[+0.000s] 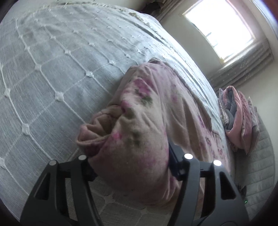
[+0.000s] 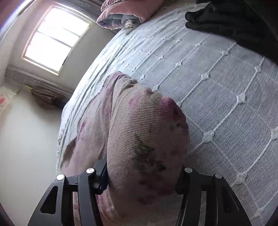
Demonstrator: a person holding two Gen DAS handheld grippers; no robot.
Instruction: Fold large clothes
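A pale pink floral garment (image 1: 142, 107) lies bunched on the grey-blue quilted bedspread (image 1: 52, 69). In the left wrist view a thick roll of it fills the gap of my left gripper (image 1: 130, 163), and both black fingers press against its sides. In the right wrist view another bulging fold of the same garment (image 2: 139, 121) sits between the fingers of my right gripper (image 2: 142, 177), which is shut on it too. The rest of the cloth trails away toward the bed's edge. The fabric hides the inner pads of both grippers.
The bedspread (image 2: 225, 87) stretches wide beside the garment. A stack of folded pink and grey quilts (image 1: 238, 118) (image 2: 125, 13) sits past the bed's edge. A bright window (image 2: 55, 38) is on the wall behind. Something black (image 2: 225, 20), cloth or a glove, lies at the bed's far corner.
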